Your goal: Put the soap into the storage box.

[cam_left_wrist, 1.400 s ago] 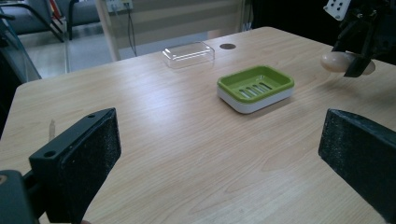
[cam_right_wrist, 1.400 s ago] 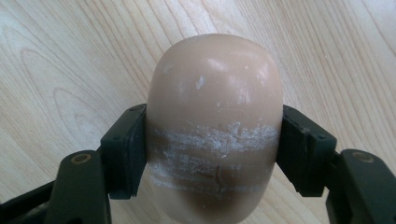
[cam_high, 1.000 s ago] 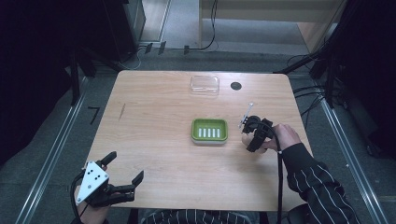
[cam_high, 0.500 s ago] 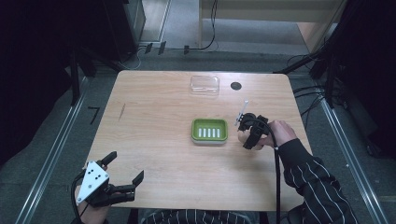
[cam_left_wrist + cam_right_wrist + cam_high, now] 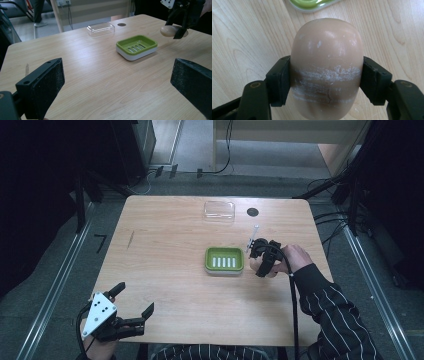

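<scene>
Right tool (image 5: 325, 82) grips the soap bar (image 5: 327, 62) by its sides, lifted just right of the green soap dish (image 5: 224, 260). Left tool (image 5: 131, 311) waits with jaws wide, well off the dish at the worktop's (image 5: 165, 245) near corner. Clear lid (image 5: 219, 210) sits beyond the dish.

A beige oval soap bar (image 5: 327, 65), scuffed white across its middle, is hanging above the table beside the green soap dish (image 5: 225, 260).
</scene>
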`<move>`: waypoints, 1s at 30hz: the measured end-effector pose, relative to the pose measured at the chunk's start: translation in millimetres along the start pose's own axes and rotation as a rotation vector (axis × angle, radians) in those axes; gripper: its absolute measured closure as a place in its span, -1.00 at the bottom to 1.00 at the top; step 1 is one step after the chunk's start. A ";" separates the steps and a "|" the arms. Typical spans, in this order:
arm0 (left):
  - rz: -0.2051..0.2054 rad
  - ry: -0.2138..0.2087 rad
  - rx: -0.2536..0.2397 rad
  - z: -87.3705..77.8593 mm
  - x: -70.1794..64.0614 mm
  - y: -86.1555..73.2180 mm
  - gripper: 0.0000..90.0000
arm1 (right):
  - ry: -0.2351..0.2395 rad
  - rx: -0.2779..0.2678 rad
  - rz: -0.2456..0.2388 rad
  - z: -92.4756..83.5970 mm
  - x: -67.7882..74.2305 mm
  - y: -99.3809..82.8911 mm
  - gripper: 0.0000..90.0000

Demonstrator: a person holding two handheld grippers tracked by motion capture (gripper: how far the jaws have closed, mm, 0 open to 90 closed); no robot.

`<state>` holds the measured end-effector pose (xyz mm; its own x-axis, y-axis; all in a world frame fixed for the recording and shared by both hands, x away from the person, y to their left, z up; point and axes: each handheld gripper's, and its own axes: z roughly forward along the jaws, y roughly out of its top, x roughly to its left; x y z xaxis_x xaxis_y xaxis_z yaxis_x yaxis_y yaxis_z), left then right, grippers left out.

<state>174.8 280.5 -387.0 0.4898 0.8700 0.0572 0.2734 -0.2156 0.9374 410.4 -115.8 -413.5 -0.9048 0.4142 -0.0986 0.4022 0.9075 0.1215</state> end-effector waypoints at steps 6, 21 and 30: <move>0.000 0.001 0.000 -0.1 0.2 0.0 -1.00 | -0.005 -0.009 -0.012 -2.4 -0.9 5.6 -0.26; 0.003 0.005 0.004 -1.0 -0.1 -0.4 -1.00 | -0.016 -0.016 -0.055 -5.9 -3.5 16.0 -0.26; 0.001 0.013 0.003 -2.0 -0.3 -0.9 -1.00 | -0.029 -0.024 -0.073 -10.6 -4.4 23.5 -0.25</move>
<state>172.8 281.4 -387.1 0.4797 0.8752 0.0629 0.2753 -0.2182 0.9362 422.3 -97.1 -399.7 -0.9269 0.3496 -0.1367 0.3320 0.9334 0.1362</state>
